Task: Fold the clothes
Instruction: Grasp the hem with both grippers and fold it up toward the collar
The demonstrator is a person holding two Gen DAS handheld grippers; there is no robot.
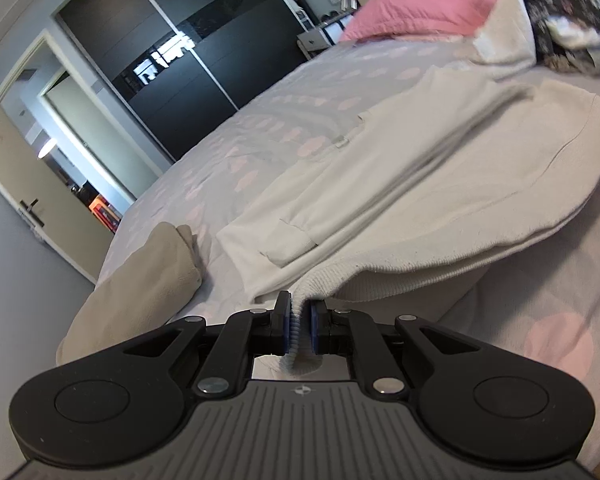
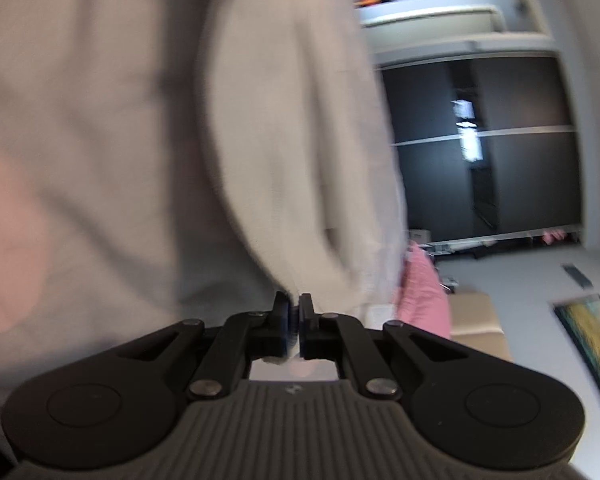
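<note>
The bed [image 1: 308,92] carried the cream sweatshirt [image 1: 440,168], mid-fold. The left gripper [image 1: 299,322] pinched its ribbed hem [image 1: 300,308]; the right gripper [image 2: 294,322] was clamped on cloth. Next, seemingly: carry both edges across evenly.

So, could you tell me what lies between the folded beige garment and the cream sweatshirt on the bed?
In the left wrist view, only bare dotted bedspread separates the folded beige garment from the cream sweatshirt; they are not touching.
</note>
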